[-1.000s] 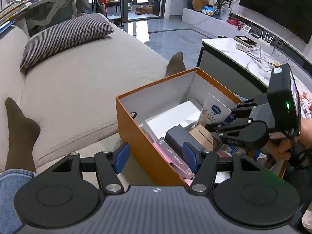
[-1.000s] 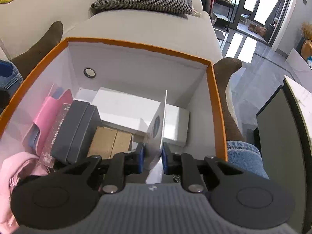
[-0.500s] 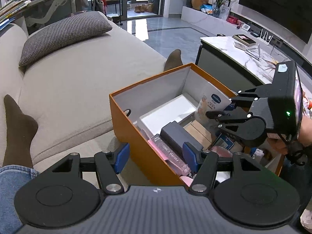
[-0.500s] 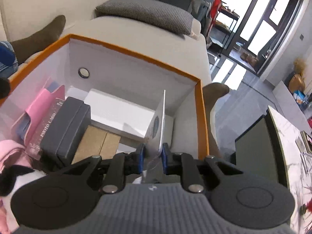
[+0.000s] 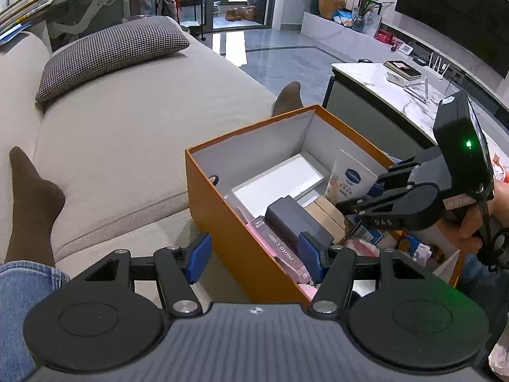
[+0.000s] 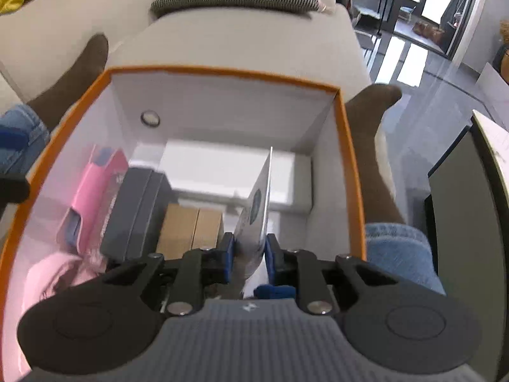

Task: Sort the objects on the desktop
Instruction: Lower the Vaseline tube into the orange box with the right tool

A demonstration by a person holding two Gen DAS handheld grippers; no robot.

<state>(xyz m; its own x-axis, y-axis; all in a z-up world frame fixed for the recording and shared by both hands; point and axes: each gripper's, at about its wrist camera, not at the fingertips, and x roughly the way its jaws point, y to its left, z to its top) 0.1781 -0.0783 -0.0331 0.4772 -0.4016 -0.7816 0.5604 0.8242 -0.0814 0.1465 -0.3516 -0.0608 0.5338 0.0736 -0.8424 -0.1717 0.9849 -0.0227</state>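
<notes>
An orange box [image 5: 248,127] with white inner walls rests on the sofa in front of me. My right gripper [image 6: 249,251] reaches down into its right side. A white tube with a blue oval label [image 6: 257,203] stands upright between the blue pads, which still touch it as the jaws are opening. From the left wrist view, the right gripper [image 5: 359,191] holds that tube [image 5: 348,180] against the box's right wall. My left gripper [image 5: 251,256] is open, its fingers straddling the box's near wall without touching it.
Inside the box lie a flat white box [image 5: 276,184], a grey case [image 5: 292,219], a pink photo card pack [image 5: 280,251] and a brown carton [image 5: 327,215]. A person's brown-socked feet [image 5: 31,197] and a checked cushion [image 5: 111,51] are on the sofa. A marble table [image 5: 397,95] stands right.
The right gripper tipped up a little, then came back down over the box with the tube. Its pads stand slightly wider apart. The left gripper has not moved.
</notes>
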